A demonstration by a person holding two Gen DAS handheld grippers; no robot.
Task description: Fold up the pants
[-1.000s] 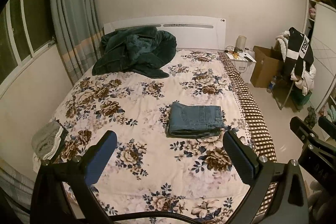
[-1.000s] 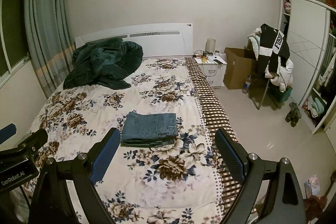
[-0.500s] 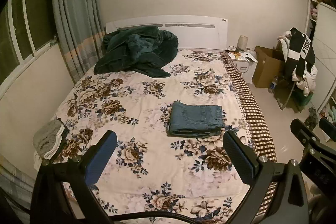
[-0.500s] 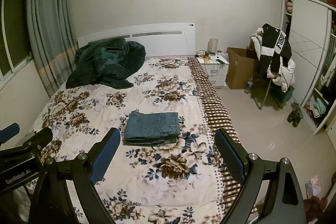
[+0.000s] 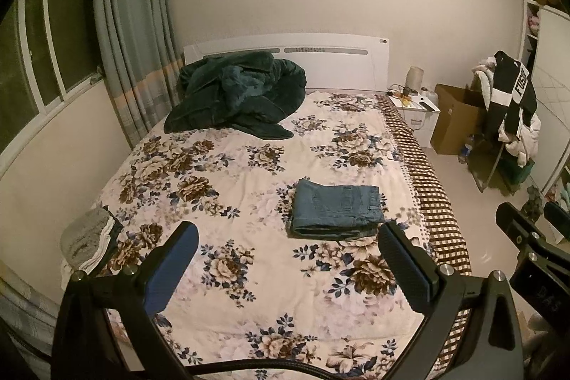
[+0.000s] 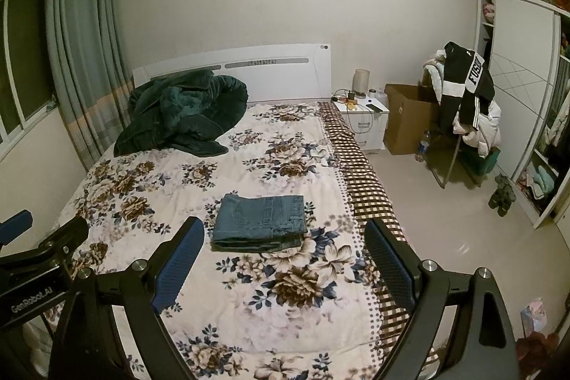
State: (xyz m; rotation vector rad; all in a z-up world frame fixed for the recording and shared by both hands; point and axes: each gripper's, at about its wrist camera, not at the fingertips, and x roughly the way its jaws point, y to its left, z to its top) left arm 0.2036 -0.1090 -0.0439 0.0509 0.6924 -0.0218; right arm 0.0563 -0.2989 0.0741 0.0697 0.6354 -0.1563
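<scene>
As both views draw slightly back from a second ago: pants, folded stack on floral bed, untouched. Left gripper and right gripper spread, empty. Folding judged complete.

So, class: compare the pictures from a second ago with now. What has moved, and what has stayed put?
Only the view drifts slightly, as if both cameras eased back. The left gripper and right gripper stay open and empty; the folded jeans lie unmoved on the bed.
</scene>
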